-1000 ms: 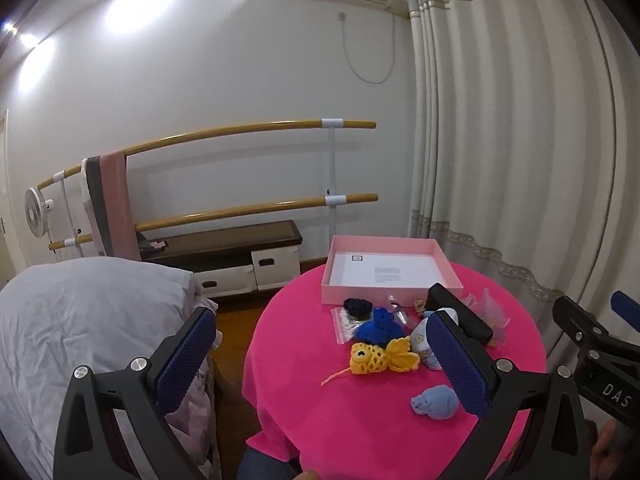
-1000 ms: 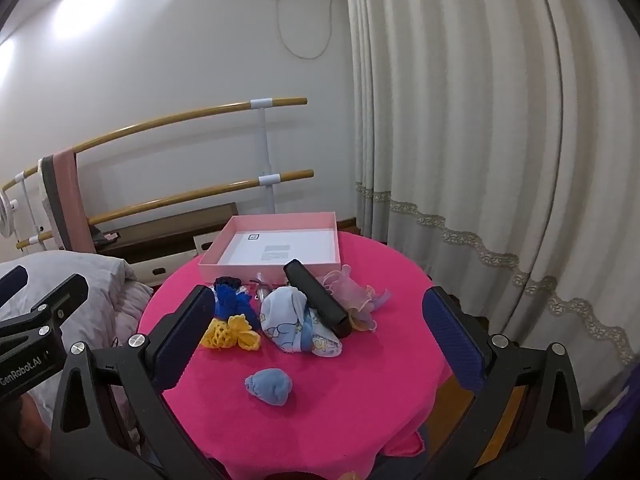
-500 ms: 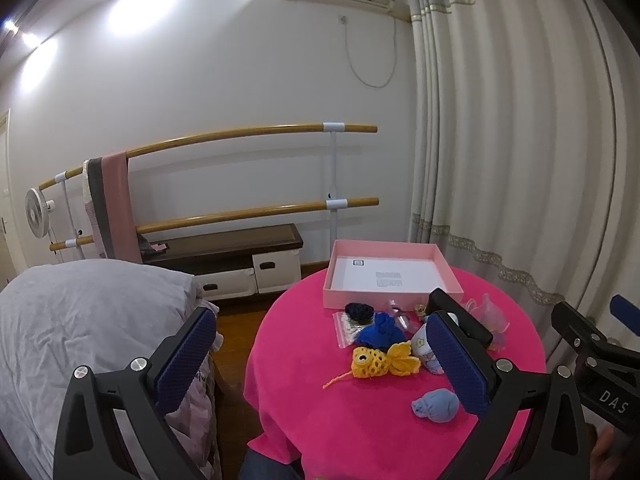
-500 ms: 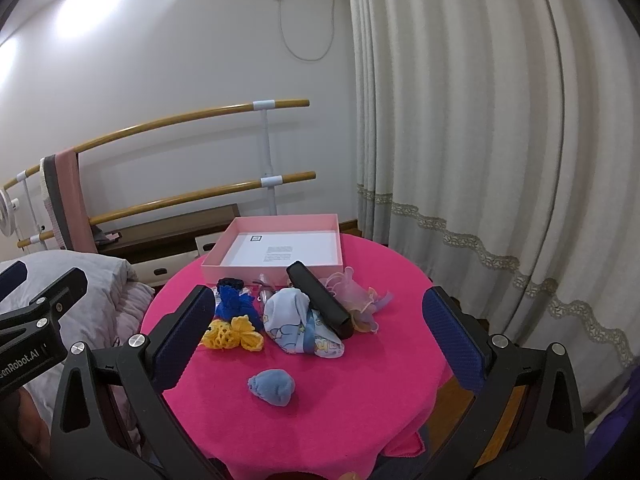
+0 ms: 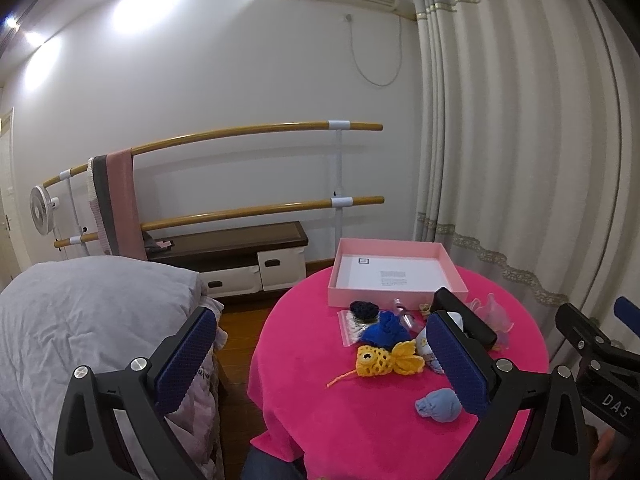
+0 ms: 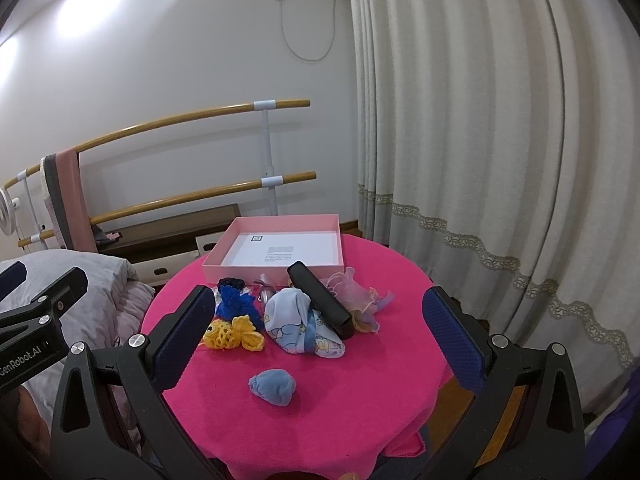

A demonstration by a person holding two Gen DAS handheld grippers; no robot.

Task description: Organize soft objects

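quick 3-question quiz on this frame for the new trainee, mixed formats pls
1. True or false: the pink box already holds a soft toy.
2. Which item lies nearest the camera on the pink tablecloth in the right wrist view? A) yellow crochet fish B) light blue ball C) black case
3. Fill in: both the left gripper and the right gripper are ____ and grip nothing.

Key: 1 false; 2 B; 3 open

Printed cloth (image 6: 298, 322) partly hidden beneath black case (image 6: 320, 300). Left wrist view: same cloth mostly behind right finger (image 5: 456, 360). Box (image 6: 276, 250) label print too small to read. Bench (image 6: 360, 400) near edge cut off.
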